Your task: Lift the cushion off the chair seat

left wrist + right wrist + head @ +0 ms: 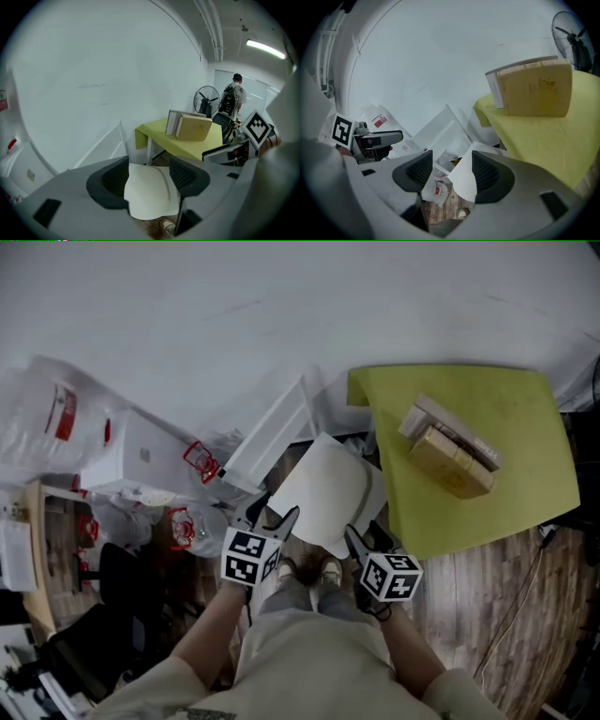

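Observation:
The white cushion (323, 491) lies flat on the chair seat, right in front of my feet in the head view. My left gripper (274, 514) hovers over the cushion's near left edge, jaws open and nothing between them. My right gripper (367, 536) stands at the near right corner, also open and empty. In the left gripper view the cushion (149, 193) shows through the gap of the left gripper (147, 176), well beyond the pads. In the right gripper view a corner of the cushion (465, 180) sits just past the right gripper (450, 171).
A yellow-green table (506, 493) with a tan box and a book (450, 454) stands close on the right. A white frame (267, 442) leans against the wall behind the chair. Plastic bags (56, 418) and clutter fill the left. A fan (206, 99) and a person (234, 98) are far off.

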